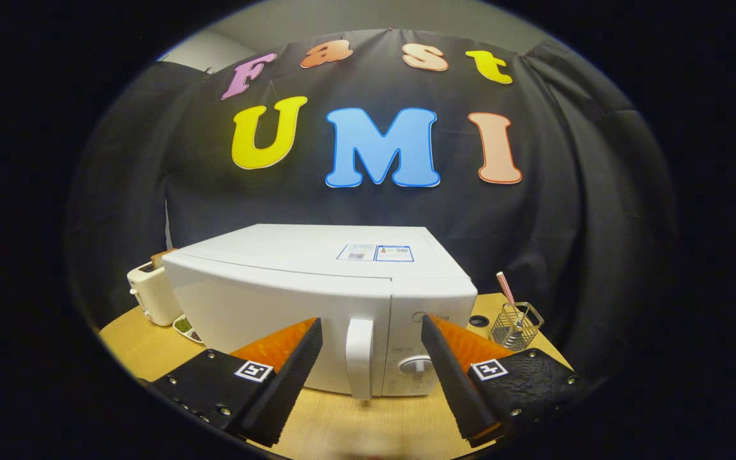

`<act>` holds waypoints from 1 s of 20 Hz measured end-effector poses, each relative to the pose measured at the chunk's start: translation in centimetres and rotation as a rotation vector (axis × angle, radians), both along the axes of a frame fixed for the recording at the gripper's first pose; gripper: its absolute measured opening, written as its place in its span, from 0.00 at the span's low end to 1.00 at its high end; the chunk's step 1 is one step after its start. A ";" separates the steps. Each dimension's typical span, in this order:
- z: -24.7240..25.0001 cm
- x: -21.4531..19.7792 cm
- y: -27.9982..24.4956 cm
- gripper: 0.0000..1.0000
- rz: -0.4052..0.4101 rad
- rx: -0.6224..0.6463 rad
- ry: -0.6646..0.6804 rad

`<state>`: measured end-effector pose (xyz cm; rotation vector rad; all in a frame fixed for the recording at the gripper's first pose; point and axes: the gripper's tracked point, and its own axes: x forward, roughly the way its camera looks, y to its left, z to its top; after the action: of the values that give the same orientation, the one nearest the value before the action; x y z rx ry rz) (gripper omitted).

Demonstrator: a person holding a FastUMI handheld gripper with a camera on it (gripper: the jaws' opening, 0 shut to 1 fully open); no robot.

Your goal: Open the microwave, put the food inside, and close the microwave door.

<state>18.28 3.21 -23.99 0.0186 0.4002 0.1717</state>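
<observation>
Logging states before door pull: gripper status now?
Gripper: open, holding nothing; fingers spread either side of the closed microwave's door handle, not touching it.

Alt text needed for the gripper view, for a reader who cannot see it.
The open tool faces a closed white box-shaped microwave on a light wooden table, its vertical white door handle between the fingers, untouched. A cream toaster sits left of it, a wire-mesh cup right.

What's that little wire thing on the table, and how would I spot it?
Start at the white microwave on the wooden table. Just past its dial side, beyond the open gripper, stands a small wire basket. It is the one see-through mesh holder, with a pink striped straw sticking up from it, unlike the solid cream toaster on the other side.
</observation>
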 end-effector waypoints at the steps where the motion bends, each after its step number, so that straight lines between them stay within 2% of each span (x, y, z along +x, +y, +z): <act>1: -0.6 0.0 0.1 0.97 -0.001 -0.005 0.010; 10: -4.9 -0.2 1.0 0.97 0.015 -0.024 0.102; 11: -5.1 -0.2 1.1 0.94 0.015 -0.029 0.109; 12: -5.5 -0.2 1.2 0.82 0.017 -0.030 0.117; 15: -6.0 -0.1 1.5 0.65 0.009 -0.024 0.135; 17: -6.1 0.0 1.4 0.50 -0.003 -0.012 0.147; 18: -6.2 -0.1 1.8 0.39 0.000 0.004 0.156; 19: -6.3 0.2 1.7 0.38 -0.014 0.001 0.161; 20: -6.4 0.2 1.8 0.29 -0.012 0.008 0.169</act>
<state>18.44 4.99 -30.40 0.0431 0.5680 0.1606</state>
